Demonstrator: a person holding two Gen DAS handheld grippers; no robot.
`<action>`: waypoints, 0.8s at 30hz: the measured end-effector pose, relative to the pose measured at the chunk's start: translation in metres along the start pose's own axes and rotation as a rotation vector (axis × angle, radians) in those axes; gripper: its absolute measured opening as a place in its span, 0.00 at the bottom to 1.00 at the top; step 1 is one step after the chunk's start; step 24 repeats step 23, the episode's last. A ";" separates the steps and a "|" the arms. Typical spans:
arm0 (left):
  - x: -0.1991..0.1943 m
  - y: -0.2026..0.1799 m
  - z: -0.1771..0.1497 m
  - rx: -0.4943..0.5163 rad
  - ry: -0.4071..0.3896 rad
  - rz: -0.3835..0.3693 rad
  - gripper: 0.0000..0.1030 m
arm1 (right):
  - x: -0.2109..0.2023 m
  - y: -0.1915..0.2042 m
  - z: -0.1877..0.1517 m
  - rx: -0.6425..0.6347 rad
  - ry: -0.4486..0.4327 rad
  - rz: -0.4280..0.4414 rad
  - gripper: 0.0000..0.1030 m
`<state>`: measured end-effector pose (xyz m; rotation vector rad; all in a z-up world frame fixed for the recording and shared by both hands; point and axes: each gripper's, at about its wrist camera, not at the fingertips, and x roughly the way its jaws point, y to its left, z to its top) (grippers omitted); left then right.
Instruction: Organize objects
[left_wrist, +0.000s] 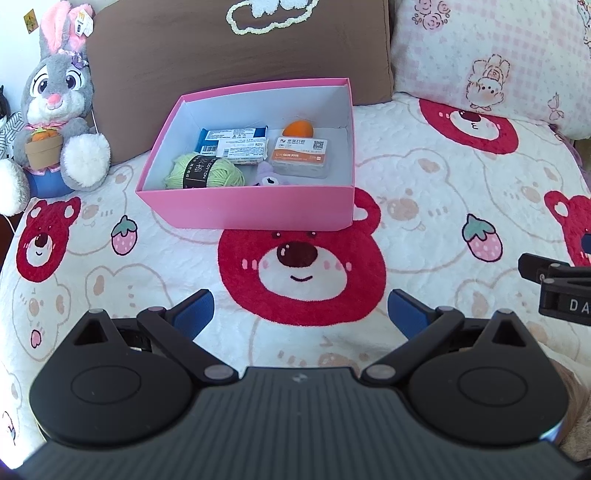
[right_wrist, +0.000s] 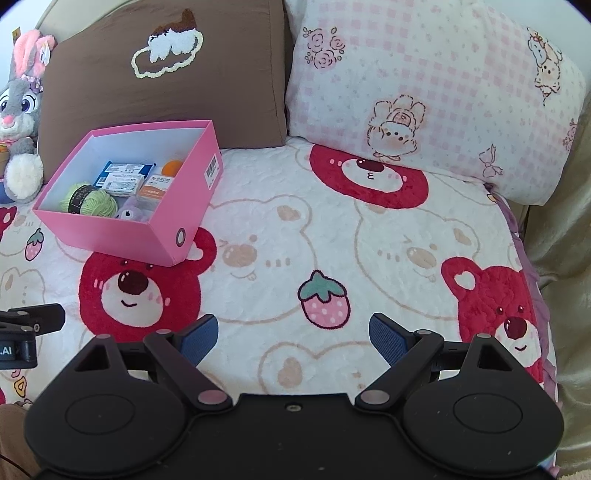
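Left gripper: you hold it low over the bear-print quilt, jaws spread wide with nothing between the blue pads.
Right gripper: yours is likewise spread wide and empty, above a pale bear outline near the strawberry print.
Pink box: it sits on the quilt ahead of your left gripper, lid off, its back edge close to the brown pillow.
Box contents: green yarn ball at front left, a blue-and-white packet behind it, an orange-labelled clear case to the right, an orange egg-shaped thing in the back, a small purple plush at the front wall.
Surroundings: a grey rabbit plush sits left of the box; a pink checked pillow lies to the right of the brown one.
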<state>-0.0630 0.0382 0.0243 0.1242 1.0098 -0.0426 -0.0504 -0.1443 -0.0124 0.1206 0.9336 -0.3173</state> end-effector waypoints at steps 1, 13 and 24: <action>0.000 0.000 0.000 -0.001 0.000 -0.002 0.99 | -0.001 0.000 0.000 -0.001 -0.002 0.000 0.89; 0.006 -0.001 0.001 0.003 0.031 0.017 0.99 | -0.010 0.003 -0.001 -0.016 -0.019 -0.005 0.89; 0.008 -0.002 0.002 0.027 0.041 0.036 0.99 | -0.011 0.003 -0.001 -0.014 -0.018 -0.004 0.89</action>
